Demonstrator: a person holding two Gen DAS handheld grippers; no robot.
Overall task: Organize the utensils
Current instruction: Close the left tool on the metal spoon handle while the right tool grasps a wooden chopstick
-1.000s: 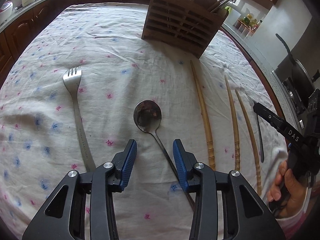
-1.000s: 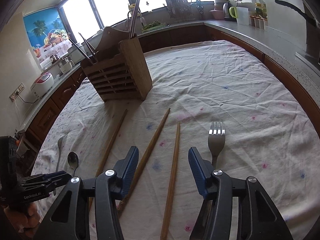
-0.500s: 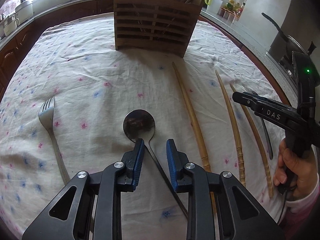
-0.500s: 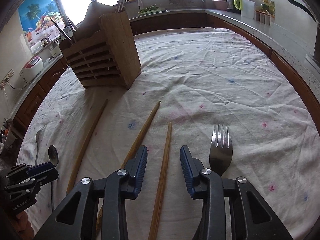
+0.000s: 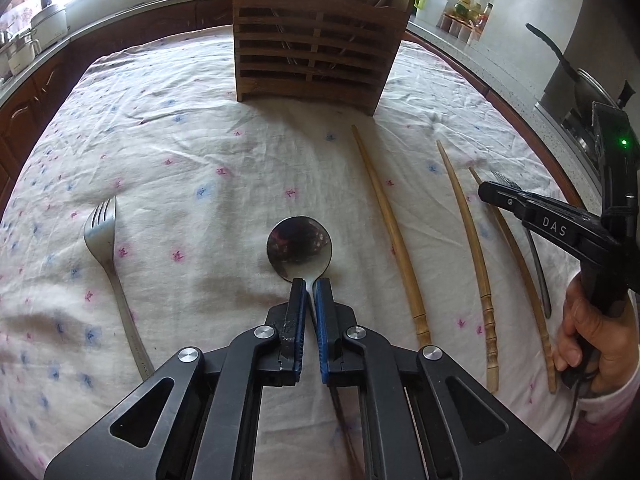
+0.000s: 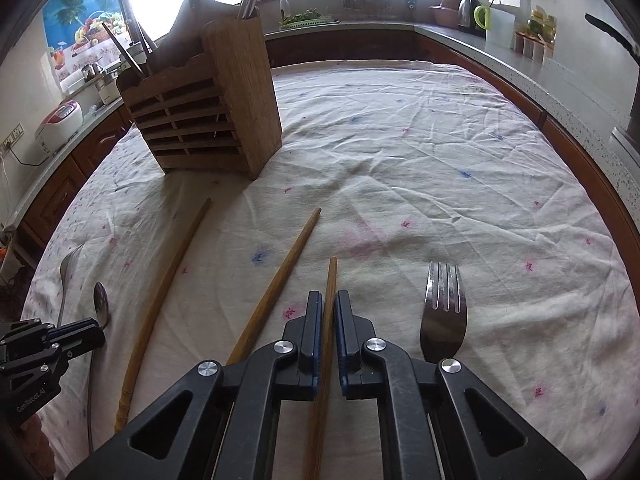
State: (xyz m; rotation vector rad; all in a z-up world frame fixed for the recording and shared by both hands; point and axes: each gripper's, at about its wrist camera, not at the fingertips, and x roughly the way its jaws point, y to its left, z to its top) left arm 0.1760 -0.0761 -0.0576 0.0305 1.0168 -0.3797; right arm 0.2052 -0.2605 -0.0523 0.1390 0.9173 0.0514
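My left gripper (image 5: pixel 310 285) is shut on the neck of a steel spoon (image 5: pixel 299 248) that lies on the flowered cloth. My right gripper (image 6: pixel 328 298) is shut on the rightmost wooden chopstick (image 6: pixel 331 280), which lies on the cloth. Two more chopsticks (image 6: pixel 280 280) (image 6: pixel 168 280) lie to its left. A fork (image 6: pixel 443 316) lies right of my right gripper, another fork (image 5: pixel 106 248) left of the spoon. The slatted wooden utensil holder (image 5: pixel 316 54) stands at the far side, several utensils sticking out; it also shows in the right wrist view (image 6: pixel 208 116).
The table (image 6: pixel 440 140) is round, with its wooden rim (image 6: pixel 592 168) close on the right. Kitchen counters (image 6: pixel 500 52) with jars, a kettle and a pan ring the table. The right gripper (image 5: pixel 560 232) shows at right in the left wrist view.
Both grippers closed from wide open: the left onto the spoon's neck, the right onto the rightmost chopstick. Both also moved forward and lower toward the cloth.
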